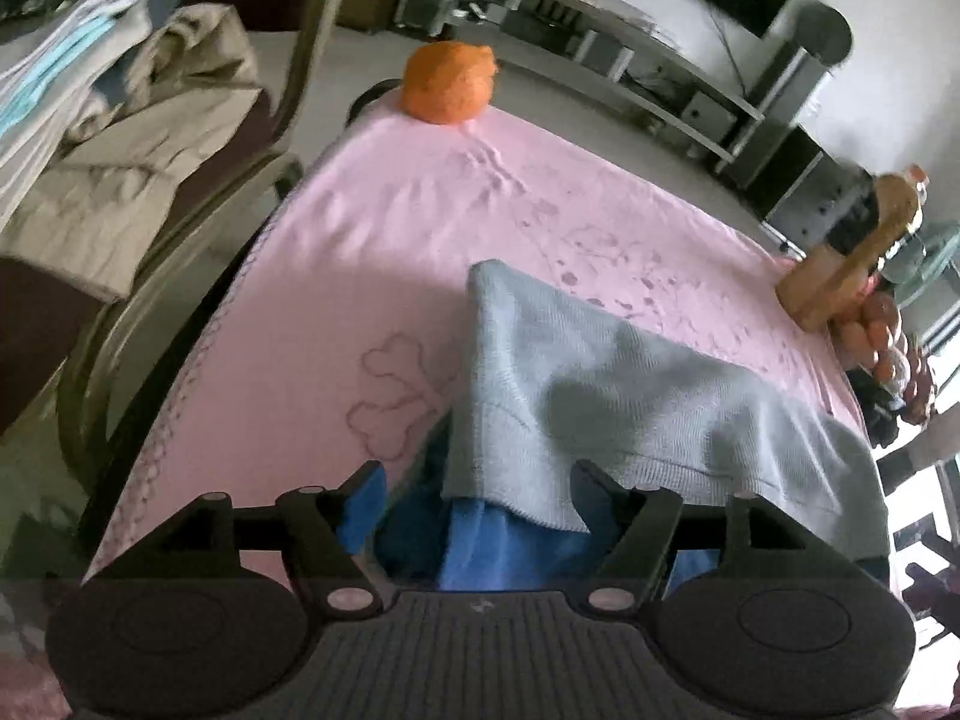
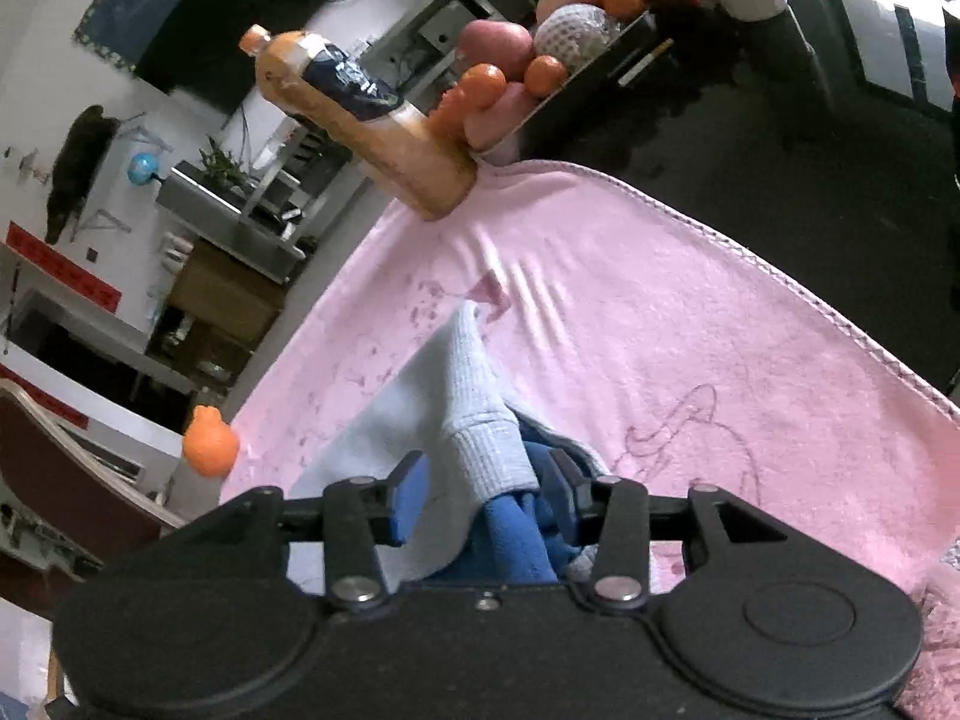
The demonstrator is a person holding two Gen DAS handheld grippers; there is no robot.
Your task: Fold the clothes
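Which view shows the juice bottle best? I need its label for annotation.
The right wrist view: the juice bottle shows whole, with cap and dark label. The left wrist view shows it small and blurred at the edge.

Grey knit sweater over blue garment; pink blanket has darker pink outline motifs, scalloped edge. Orange fruit. Gripper bodies black, pads blue.

Blue garment: near part tucked under grey knit and behind left gripper body, shape can't tell. Right gripper: fabric bunched btwn fingers, whether pads touch it unclear. Fruit tray far ahead-right of right claw, cut by top edge. Clothes pile far left of left claw, blurred, cut by frame.
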